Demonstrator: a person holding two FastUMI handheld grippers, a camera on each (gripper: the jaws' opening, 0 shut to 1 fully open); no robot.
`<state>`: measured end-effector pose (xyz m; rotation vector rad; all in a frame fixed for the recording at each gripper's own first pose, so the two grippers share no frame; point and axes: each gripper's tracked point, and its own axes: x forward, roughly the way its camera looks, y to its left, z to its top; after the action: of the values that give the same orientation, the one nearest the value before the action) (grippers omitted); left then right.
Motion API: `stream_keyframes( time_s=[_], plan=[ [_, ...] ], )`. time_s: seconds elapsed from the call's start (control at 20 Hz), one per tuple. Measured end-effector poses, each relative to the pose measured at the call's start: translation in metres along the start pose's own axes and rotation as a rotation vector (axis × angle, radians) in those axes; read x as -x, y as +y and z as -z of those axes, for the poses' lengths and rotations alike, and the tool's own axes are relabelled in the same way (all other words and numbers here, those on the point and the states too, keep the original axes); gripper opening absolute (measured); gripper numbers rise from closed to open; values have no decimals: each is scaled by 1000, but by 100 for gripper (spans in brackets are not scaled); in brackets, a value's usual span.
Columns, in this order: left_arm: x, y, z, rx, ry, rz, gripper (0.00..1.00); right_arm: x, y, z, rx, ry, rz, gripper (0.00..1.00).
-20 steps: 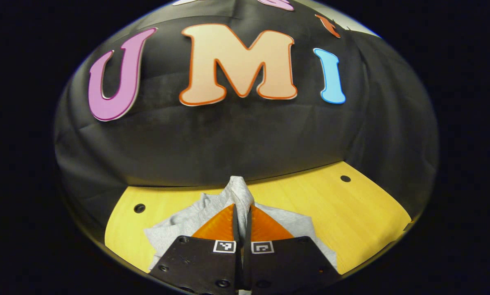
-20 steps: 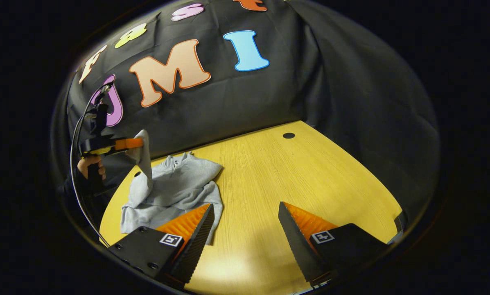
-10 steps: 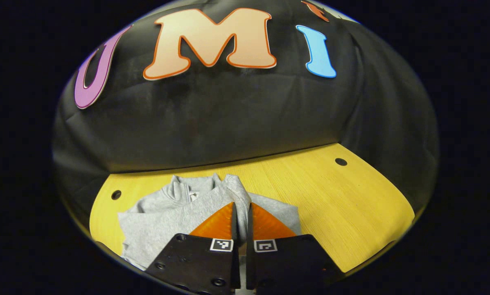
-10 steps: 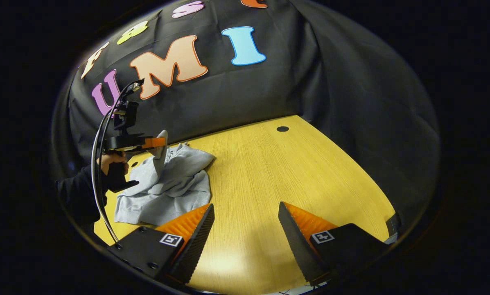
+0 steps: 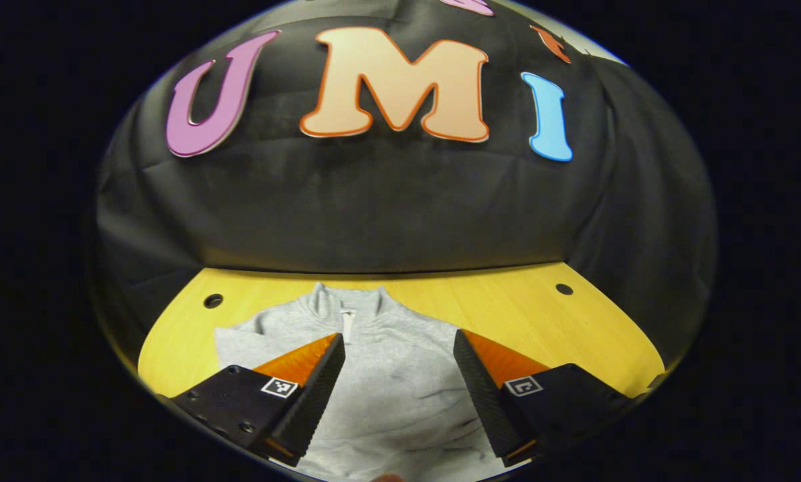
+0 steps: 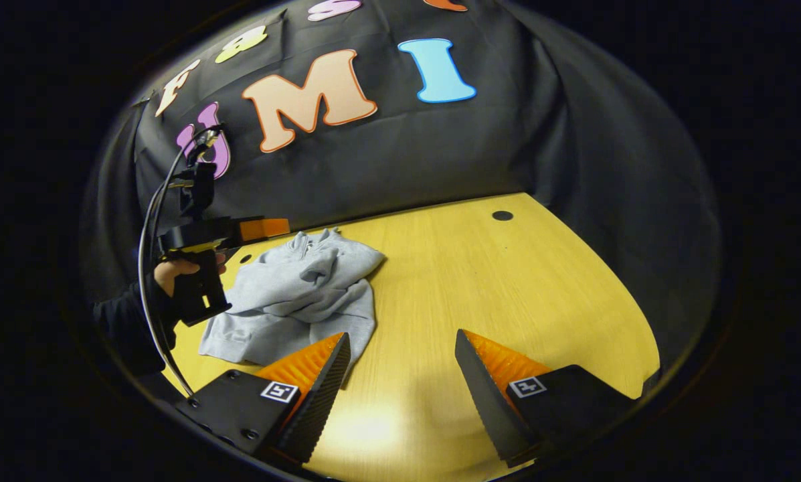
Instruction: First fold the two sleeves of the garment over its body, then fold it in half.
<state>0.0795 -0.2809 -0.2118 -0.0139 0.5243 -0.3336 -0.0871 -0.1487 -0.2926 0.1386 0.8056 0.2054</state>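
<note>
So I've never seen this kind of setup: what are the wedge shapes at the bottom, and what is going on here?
No robot: a person holds a two-finger gripper in each hand, each carrying a camera looking along its own fingers, the wedges you see. In the left gripper view, the left gripper hangs open above a grey garment on the yellow table. In the right gripper view, the right gripper is open over bare table, and the other gripper shows farther off in a hand. Nothing is held.

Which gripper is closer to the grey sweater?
Left. The left gripper hovers open right above the grey sweater; the right gripper sits open beside it, over the table.
</note>
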Motion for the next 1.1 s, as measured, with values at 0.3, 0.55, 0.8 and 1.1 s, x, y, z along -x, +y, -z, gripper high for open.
stream_keyframes(
  time_s=[0.3,0.55,0.8,1.1],
  plan=[
    [58,82,10,8,-10,-92,96,-24,41,-3,3,5,-37,98],
    [100,150,44,-67,21,-192,95,-46,66,7,27,29,-28,98],
    [124,187,96,7,122,-228,95,-61,80,22,49,61,-1,94],
    [138,203,170,115,260,-216,96,-77,83,48,83,121,39,94]
  ],
)
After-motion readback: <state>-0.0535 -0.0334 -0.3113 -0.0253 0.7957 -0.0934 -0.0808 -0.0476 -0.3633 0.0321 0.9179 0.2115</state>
